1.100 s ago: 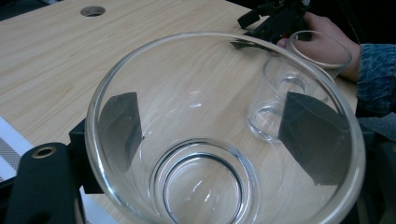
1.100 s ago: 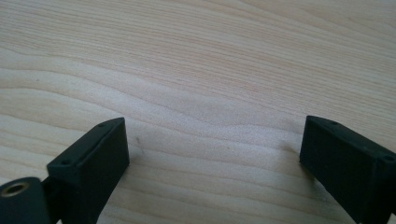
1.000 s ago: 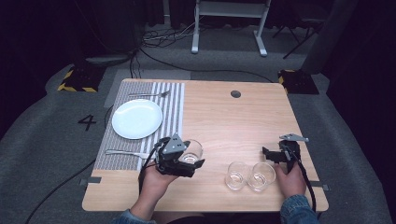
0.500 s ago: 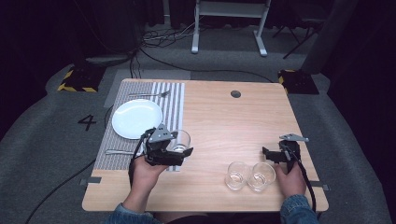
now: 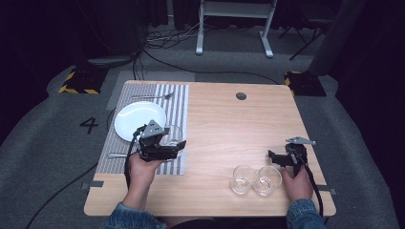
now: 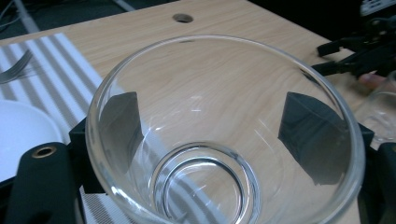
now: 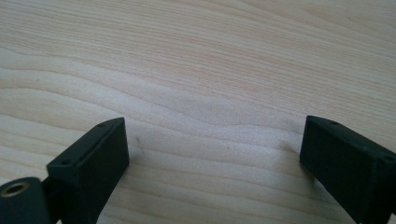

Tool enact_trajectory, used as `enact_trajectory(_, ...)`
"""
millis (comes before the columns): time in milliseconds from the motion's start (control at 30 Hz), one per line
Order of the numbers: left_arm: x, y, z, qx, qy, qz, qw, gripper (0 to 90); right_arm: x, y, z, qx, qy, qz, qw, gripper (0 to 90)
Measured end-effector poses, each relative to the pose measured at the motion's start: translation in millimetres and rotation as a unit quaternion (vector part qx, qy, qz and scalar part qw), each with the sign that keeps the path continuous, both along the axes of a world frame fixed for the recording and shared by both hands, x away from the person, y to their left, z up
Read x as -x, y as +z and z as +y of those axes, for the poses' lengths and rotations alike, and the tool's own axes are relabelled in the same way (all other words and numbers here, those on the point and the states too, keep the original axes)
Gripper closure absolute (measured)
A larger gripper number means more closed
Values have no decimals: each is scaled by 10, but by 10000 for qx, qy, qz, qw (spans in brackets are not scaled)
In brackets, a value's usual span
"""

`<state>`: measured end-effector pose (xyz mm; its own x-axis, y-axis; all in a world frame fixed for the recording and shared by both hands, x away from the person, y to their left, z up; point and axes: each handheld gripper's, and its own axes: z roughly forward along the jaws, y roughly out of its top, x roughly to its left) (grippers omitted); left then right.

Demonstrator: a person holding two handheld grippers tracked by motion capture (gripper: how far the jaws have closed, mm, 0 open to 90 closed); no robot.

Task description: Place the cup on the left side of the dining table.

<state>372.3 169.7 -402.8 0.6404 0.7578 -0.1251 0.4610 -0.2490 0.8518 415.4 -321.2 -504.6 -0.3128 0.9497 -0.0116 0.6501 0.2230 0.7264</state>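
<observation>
My left gripper [image 5: 173,144] is shut on a clear drinking glass [image 5: 174,134], held just over the right part of the striped placemat [image 5: 180,106], beside the white plate [image 5: 137,119]. In the left gripper view the glass [image 6: 219,140] lies with its mouth toward the camera, and both black pads [image 6: 122,125] press on its sides. Two more clear glasses [image 5: 242,179] [image 5: 267,180] stand side by side near the front edge. My right gripper [image 5: 278,160] rests just right of them, open over bare wood [image 7: 210,163] with nothing between its jaws.
A fork [image 5: 154,97] lies at the placemat's far end and another piece of cutlery [image 5: 114,155] at its near left. The wooden table [image 5: 239,129] has a round cable hole [image 5: 241,96] at the back. Cables and a metal stand sit on the floor beyond.
My left gripper has carried the glass leftward and a little farther away, from the bare wood onto the placemat near the plate. The right gripper has stayed in place.
</observation>
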Motion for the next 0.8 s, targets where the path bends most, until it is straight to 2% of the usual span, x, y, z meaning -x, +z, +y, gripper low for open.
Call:
enact_trajectory(133,-62,-63,44,-217,188,67,9996,191,-2,0,3,-11,-21,-2,10000,83)
enact_trajectory(233,-118,-118,81,-238,265,180,9992,191,-1,0,3,-11,-19,-2,10000,83)
enact_trajectory(333,-164,-173,102,-434,416,253,9979,191,-1,0,3,-10,-21,-1,10000,83)
enact_trajectory(400,-209,-207,132,-464,452,400,9971,191,-1,0,4,-10,-23,-4,10000,83)
enact_trajectory(500,-281,-267,175,-374,487,678,9958,191,-1,0,4,-11,-23,-2,10000,83)
enact_trajectory(600,-337,-322,186,-462,569,811,9940,191,0,0,4,-9,-28,-5,10000,83)
enact_trajectory(800,-406,-389,189,-680,718,856,9914,191,1,0,6,-9,-41,-5,10000,83)
